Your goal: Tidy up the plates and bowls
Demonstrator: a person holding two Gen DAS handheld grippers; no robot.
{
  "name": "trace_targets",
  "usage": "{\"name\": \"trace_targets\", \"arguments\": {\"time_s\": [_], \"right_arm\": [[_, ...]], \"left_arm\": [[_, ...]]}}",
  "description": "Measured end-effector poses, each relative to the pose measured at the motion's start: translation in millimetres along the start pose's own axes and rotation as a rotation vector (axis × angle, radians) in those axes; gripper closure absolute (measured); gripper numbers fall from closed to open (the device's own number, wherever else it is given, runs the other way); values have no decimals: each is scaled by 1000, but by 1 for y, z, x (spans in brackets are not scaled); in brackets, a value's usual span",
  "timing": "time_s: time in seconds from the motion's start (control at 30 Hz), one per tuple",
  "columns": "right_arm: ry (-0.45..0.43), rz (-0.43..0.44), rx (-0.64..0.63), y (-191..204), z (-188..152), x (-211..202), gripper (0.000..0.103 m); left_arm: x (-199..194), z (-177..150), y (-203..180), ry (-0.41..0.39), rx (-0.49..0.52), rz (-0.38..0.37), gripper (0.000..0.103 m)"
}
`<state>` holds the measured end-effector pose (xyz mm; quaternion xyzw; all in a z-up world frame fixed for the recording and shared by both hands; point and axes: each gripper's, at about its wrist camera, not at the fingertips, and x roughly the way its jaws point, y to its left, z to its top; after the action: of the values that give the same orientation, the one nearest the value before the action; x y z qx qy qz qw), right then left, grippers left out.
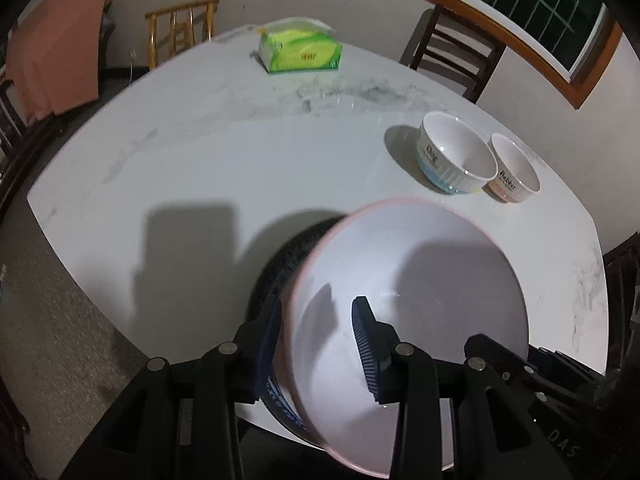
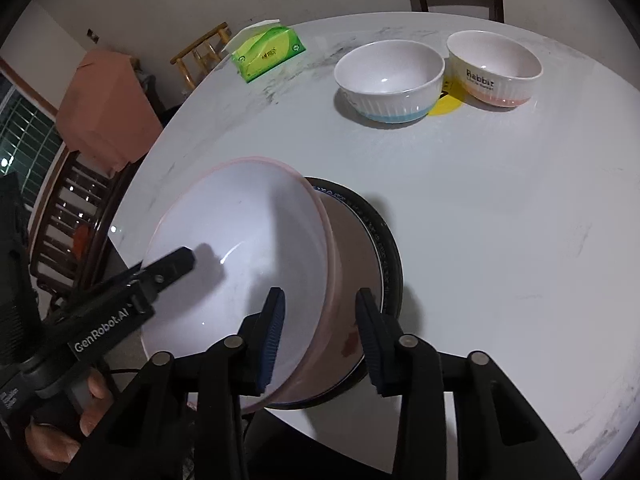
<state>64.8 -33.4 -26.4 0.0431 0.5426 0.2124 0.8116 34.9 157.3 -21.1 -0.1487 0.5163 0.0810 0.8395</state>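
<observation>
A large pink-rimmed white bowl (image 1: 420, 280) (image 2: 248, 248) is held tilted over a dark-rimmed plate (image 2: 384, 236) at the table's near edge. My left gripper (image 1: 316, 344) is shut on the bowl's left wall, one finger inside and one outside. My right gripper (image 2: 320, 336) straddles the bowl's right wall, its jaws slightly apart from it. The left gripper's finger also shows inside the bowl in the right wrist view (image 2: 176, 264). Two small ribbed bowls, one blue-based (image 1: 456, 152) (image 2: 390, 80) and one pink-based (image 1: 514, 168) (image 2: 494, 68), stand side by side farther back.
A green tissue pack (image 1: 300, 50) (image 2: 268, 54) lies at the far side of the white marble table (image 1: 200, 152). A yellow sticker (image 2: 446, 104) lies between the small bowls. Wooden chairs (image 1: 452, 52) ring the table; one carries an orange cloth (image 2: 104, 116).
</observation>
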Motion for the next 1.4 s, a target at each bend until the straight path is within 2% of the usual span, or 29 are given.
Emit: {"name": "trace_targets", "arguments": {"time_s": [0.03,0.07,0.17,0.3,0.4,0.57,0.77,0.93,1.13,1.4], "right_arm": [[-1,6,-5,0,0,0,82],[-5,7,-3,0,1,0,83],[-20,-15,11,-6,2,-3,86],[-55,-19,45,-18,1,-20,87],[-94,-50,72,-31,-1,-37,87],[-155,-131,165,-72,-12,-66,87],[-153,-190,269,-117,-31,-79,87],[-121,-190,314,-137,-39,-70,87],[-112,-180,319,-141,-39,-63,87],[-121,-190,323,-147,-38,-66,87]], "left_arm": [[1,0,-1,-3,4,-5,66],[0,1,-4,-8,16,-10,66],[-5,2,-11,-29,30,-3,74],[-17,6,-28,-57,63,-18,74],[-21,9,-56,-72,120,-34,74],[-13,9,-108,-51,222,-93,74],[15,-7,-159,11,332,-131,74],[32,-18,-173,56,353,-127,74],[47,-20,-173,98,351,-111,74],[51,-21,-181,95,376,-104,74]]}}
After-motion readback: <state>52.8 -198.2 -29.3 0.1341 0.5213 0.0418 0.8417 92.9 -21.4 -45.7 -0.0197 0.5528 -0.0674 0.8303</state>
